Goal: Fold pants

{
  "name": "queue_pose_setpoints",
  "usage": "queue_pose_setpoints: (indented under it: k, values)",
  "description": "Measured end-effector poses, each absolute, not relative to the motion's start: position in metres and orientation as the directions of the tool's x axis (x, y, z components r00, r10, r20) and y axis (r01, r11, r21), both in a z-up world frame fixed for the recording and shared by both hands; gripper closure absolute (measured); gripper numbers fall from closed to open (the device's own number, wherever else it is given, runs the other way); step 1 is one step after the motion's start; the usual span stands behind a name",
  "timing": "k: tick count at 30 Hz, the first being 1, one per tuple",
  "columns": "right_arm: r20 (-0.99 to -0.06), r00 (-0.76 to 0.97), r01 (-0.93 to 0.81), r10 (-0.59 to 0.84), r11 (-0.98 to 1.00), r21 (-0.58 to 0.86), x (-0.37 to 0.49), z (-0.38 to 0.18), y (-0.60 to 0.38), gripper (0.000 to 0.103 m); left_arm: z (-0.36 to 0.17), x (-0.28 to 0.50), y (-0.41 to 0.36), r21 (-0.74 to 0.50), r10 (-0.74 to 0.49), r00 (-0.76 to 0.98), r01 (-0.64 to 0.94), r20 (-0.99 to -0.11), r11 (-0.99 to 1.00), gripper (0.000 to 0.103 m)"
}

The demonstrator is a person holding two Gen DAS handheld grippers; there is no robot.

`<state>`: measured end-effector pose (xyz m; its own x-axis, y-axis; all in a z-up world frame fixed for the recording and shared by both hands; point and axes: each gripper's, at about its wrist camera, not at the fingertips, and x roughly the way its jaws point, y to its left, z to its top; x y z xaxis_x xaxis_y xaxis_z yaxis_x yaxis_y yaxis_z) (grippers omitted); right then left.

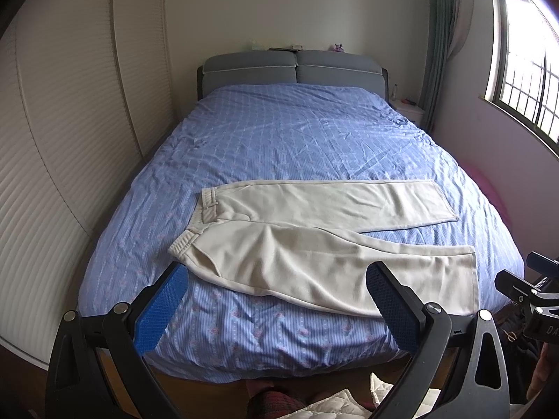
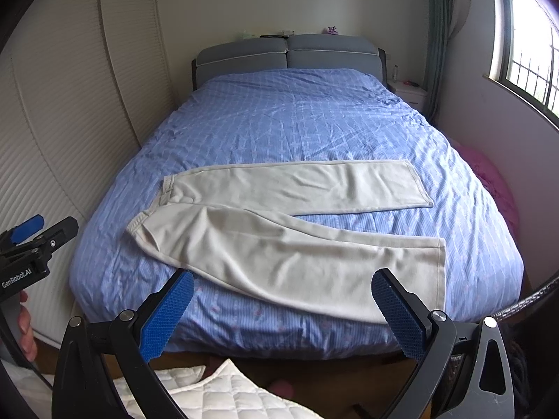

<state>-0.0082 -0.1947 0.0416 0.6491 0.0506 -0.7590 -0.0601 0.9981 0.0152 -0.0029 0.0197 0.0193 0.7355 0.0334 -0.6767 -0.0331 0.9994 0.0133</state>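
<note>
Cream pants (image 1: 314,241) (image 2: 279,230) lie flat across the near end of a bed, waistband to the left, both legs spread apart and running right. The near leg's hem hangs at the bed's front right edge. My left gripper (image 1: 277,281) is open, held above the foot of the bed in front of the near leg, with nothing between its blue pads. My right gripper (image 2: 283,286) is also open and empty, hovering short of the same leg. The left gripper (image 2: 35,241) also shows at the left edge of the right wrist view.
The bed has a blue patterned cover (image 1: 279,132) and a grey headboard (image 1: 293,70). A louvred wardrobe (image 1: 70,139) stands to the left. A window (image 1: 524,70), a nightstand (image 1: 408,108) and a pink thing (image 2: 489,181) are on the right. White quilted fabric (image 2: 209,394) lies below.
</note>
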Motion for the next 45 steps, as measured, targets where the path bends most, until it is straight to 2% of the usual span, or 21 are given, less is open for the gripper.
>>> queue_pose_setpoints:
  k: [13,20,25,35,41,45]
  values:
    - [-0.77,0.636,-0.071,0.055,0.997,0.013,-0.008,0.033,-0.185,0.0,0.018,-0.005,0.019,0.009,0.032,0.73,-0.035,-0.683,0.999,0.0]
    - [-0.795,0.604,-0.065,0.054,0.998,0.018,0.001,0.02,-0.175,0.0,0.003,0.001,0.035,-0.004,0.033,0.694,-0.052,-0.719,0.999,0.0]
    - [-0.826,0.558,-0.067,0.08,0.996,0.051,0.026,-0.005,-0.156,0.0,-0.015,0.014,0.055,0.03,0.074,0.66,-0.078,-0.747,0.996,0.0]
    - [-0.882,0.43,-0.042,0.195,0.98,0.197,0.088,-0.089,-0.088,0.0,-0.08,0.075,0.129,0.039,0.1,0.563,-0.12,-0.82,0.992,0.0]
    - [-0.922,0.312,0.109,0.229,0.955,0.274,0.115,-0.162,-0.063,0.001,-0.13,0.118,0.178,0.045,0.116,0.486,-0.155,-0.867,0.987,0.0]
    - [-0.94,0.247,0.221,0.234,0.931,0.29,0.119,-0.21,-0.06,0.007,-0.171,0.142,0.201,0.07,0.123,0.431,-0.136,-0.894,0.988,0.0]
